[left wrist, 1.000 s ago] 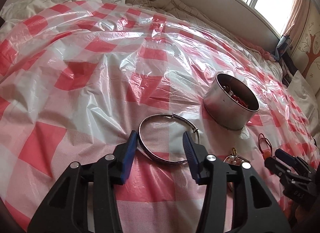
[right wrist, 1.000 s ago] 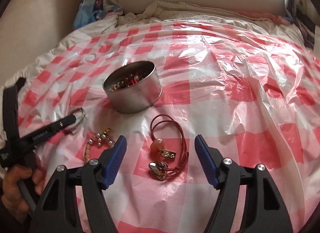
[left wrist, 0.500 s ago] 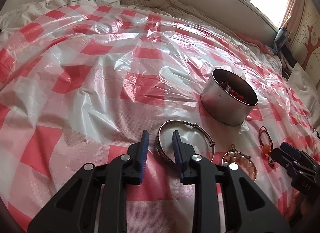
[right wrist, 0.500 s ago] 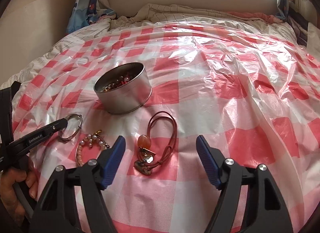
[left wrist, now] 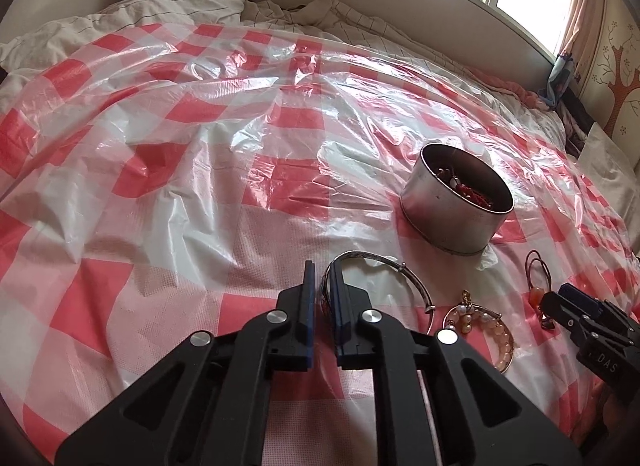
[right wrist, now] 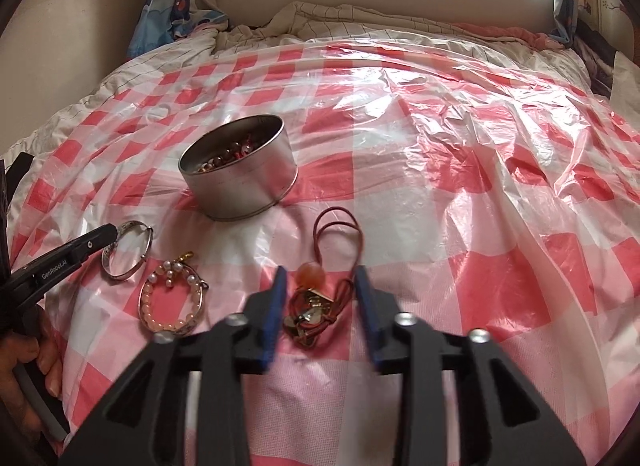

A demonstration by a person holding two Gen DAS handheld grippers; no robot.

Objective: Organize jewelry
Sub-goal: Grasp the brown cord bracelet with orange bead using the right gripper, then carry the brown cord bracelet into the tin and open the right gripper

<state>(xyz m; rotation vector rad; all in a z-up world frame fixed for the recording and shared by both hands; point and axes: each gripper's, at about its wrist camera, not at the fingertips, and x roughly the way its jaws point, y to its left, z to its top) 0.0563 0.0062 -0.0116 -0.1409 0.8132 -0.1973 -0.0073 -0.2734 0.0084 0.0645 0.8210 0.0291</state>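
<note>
A silver bangle (left wrist: pixel 400 270) lies on the checked plastic sheet, also in the right wrist view (right wrist: pixel 128 250). My left gripper (left wrist: pixel 322 278) is shut on the bangle's near-left rim. A round metal tin (left wrist: pixel 456 205) holding beads and jewelry stands beyond it, also in the right wrist view (right wrist: pixel 240 177). A pearl bracelet (right wrist: pixel 172 302) lies right of the bangle. My right gripper (right wrist: pixel 320 286) is open, its fingers either side of a red cord bracelet (right wrist: pixel 320 298) with an orange bead and gold charms.
The red-and-white plastic sheet (left wrist: pixel 200 145) covers a bed with rumpled bedding (right wrist: pixel 320 21) at the far side. A wall and window ledge run behind. My hand (right wrist: pixel 28 366) holds the left gripper's handle at the left edge.
My left gripper moved in and closed on the bangle's rim. My right gripper moved forward and narrowed around the red cord bracelet.
</note>
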